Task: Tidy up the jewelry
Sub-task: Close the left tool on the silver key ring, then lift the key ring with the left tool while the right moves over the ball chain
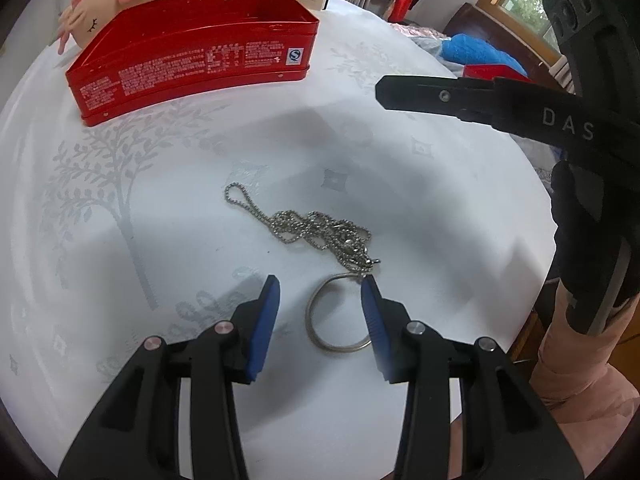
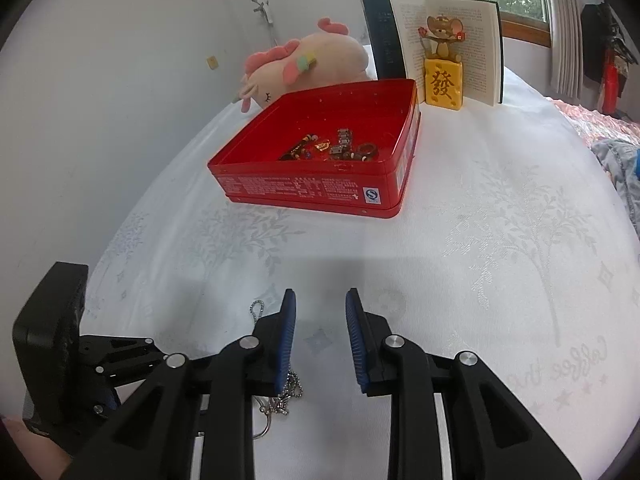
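Note:
A silver ball-chain necklace (image 1: 316, 232) lies bunched on the white tablecloth, joined to a thin silver hoop (image 1: 320, 340). My left gripper (image 1: 320, 292) is open just above them, its blue pads either side of the hoop's far end. My right gripper (image 2: 320, 308) is open and empty, held above the cloth; the chain (image 2: 286, 394) shows partly hidden under its left finger. It also shows in the left wrist view (image 1: 460, 98) as a black arm at the upper right. A red tin (image 2: 320, 184) holds several beaded pieces (image 2: 336, 148); in the left wrist view (image 1: 192, 68) its inside is hidden.
A pink plush toy (image 2: 304, 66) lies behind the tin. An open book (image 2: 476, 52) and a mouse figurine on a yellow block (image 2: 442, 76) stand at the back. The round table's edge (image 1: 532, 176) curves close on the right, with bedding (image 1: 480, 52) beyond.

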`<state>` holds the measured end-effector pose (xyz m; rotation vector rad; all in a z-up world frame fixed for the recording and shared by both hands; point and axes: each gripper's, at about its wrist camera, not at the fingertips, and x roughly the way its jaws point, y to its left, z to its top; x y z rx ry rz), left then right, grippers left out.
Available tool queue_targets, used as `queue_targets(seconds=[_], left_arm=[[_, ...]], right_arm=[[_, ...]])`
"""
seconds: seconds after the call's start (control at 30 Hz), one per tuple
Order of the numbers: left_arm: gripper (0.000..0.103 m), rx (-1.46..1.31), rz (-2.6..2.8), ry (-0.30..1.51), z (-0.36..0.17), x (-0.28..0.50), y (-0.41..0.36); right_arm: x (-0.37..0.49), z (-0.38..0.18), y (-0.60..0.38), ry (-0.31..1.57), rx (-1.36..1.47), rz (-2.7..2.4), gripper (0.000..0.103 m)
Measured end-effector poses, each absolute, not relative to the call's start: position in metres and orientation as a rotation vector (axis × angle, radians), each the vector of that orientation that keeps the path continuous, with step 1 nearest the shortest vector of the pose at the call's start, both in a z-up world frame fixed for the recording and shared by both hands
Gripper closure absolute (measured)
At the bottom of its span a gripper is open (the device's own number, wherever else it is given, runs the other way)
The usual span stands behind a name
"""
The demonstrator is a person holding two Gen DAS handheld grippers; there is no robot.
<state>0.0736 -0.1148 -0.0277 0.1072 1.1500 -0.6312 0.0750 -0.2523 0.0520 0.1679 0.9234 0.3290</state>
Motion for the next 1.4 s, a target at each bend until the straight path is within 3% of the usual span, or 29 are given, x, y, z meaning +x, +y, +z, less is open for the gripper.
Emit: queue_targets(seconds=[0.33,0.4,0.47,0.57,1.03,1.17,1.23,1.4], left_arm=[[0.075,0.141,-0.622,1.188,-0.040,0.080,-0.126],[0.091,0.152,-0.592,1.187,-0.042,0.082,-0.124],[0.099,0.143,-0.577,1.191,-0.043,0.084,-0.120],[0.102,0.119,-0.565,1.194,-0.043,0.086,-0.112],[0.102,-0.011,-0.421,1.180,-0.039,0.101,-0.036],[0.100,-0.014,-0.414,1.161,-0.032,0.097,-0.027],[0.099,-0.013,-0.419,1.160,-0.031,0.098,-0.025],[0.081,0.007,-0.435,1.158,-0.033,0.097,-0.030]], right_arm=[[0.076,0.053,-0.253,0.919,0.175,0.345,0.077],[0.078,0.053,-0.253,0.921,0.175,0.347,0.077],[0.078,0.051,-0.252,0.926,0.175,0.351,0.077],[0.079,0.048,-0.249,0.939,0.170,0.360,0.077],[0.068,0.021,-0.214,1.049,0.087,0.484,0.076],[0.063,0.010,-0.210,1.090,0.051,0.481,0.063],[0.061,0.008,-0.208,1.096,0.033,0.486,0.061],[0.052,0.000,-0.194,1.117,-0.041,0.511,0.055]])
